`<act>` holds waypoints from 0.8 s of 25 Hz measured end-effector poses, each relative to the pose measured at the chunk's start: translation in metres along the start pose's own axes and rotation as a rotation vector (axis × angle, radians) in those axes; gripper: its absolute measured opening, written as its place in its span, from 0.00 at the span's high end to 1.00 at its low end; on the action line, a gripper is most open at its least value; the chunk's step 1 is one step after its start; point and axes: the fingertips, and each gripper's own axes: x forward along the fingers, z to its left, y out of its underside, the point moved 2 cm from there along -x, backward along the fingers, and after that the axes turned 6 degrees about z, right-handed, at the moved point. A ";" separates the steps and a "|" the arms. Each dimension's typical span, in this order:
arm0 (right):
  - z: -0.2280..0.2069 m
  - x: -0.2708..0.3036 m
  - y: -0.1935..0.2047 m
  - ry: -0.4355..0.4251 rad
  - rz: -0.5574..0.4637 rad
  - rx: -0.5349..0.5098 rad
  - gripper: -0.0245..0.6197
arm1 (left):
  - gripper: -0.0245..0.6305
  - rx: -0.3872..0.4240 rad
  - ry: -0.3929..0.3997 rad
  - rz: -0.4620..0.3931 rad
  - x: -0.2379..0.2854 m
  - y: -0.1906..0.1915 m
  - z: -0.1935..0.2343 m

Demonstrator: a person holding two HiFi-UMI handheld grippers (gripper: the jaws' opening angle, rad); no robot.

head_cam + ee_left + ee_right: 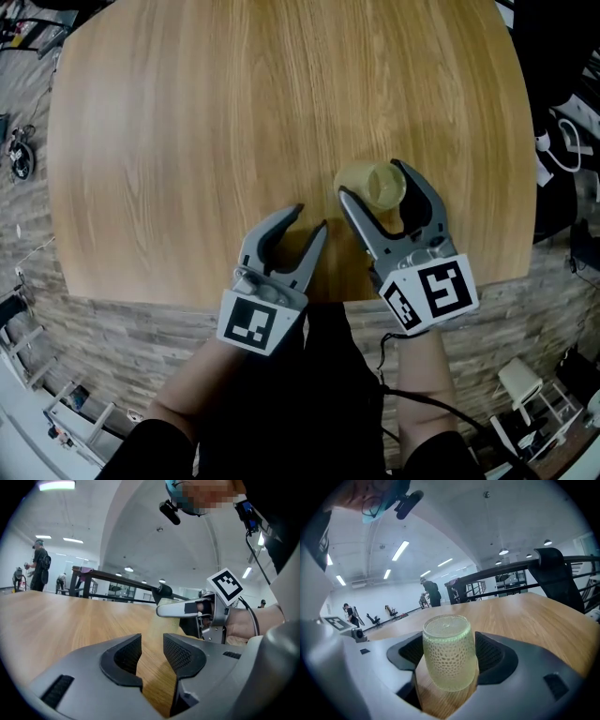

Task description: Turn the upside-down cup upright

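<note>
A pale yellow-green dimpled glass cup (368, 181) stands upside down on the round wooden table (206, 141), near its front edge. My right gripper (372, 180) is open, one jaw on each side of the cup. In the right gripper view the cup (447, 652) fills the gap between the dark pads (493, 654), its closed base on top. I cannot tell if the pads touch it. My left gripper (311, 217) hovers just left of the right one, open, with only bare wood between its fingers. The left gripper view shows its jaws (151, 641) apart and the right gripper (187, 607) beyond.
The table's front edge (187, 298) runs just below both grippers, with brick-patterned floor beyond it. The person's forearms reach in from below. Cables and gear lie on the floor at right (562, 141). People stand far off in the hall (41, 564).
</note>
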 end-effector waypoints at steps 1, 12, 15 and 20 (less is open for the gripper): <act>0.000 -0.004 -0.004 -0.010 -0.012 0.017 0.52 | 0.74 -0.014 0.028 0.002 0.002 -0.001 -0.003; 0.024 -0.033 -0.039 -0.146 -0.098 0.051 0.52 | 0.66 -0.167 0.380 -0.090 0.009 -0.027 -0.030; 0.024 -0.037 -0.037 -0.166 -0.109 0.067 0.52 | 0.73 -0.170 0.417 -0.103 0.009 -0.029 -0.034; 0.020 -0.039 -0.033 -0.197 -0.125 0.120 0.52 | 0.80 -0.166 0.432 -0.115 0.007 -0.026 -0.035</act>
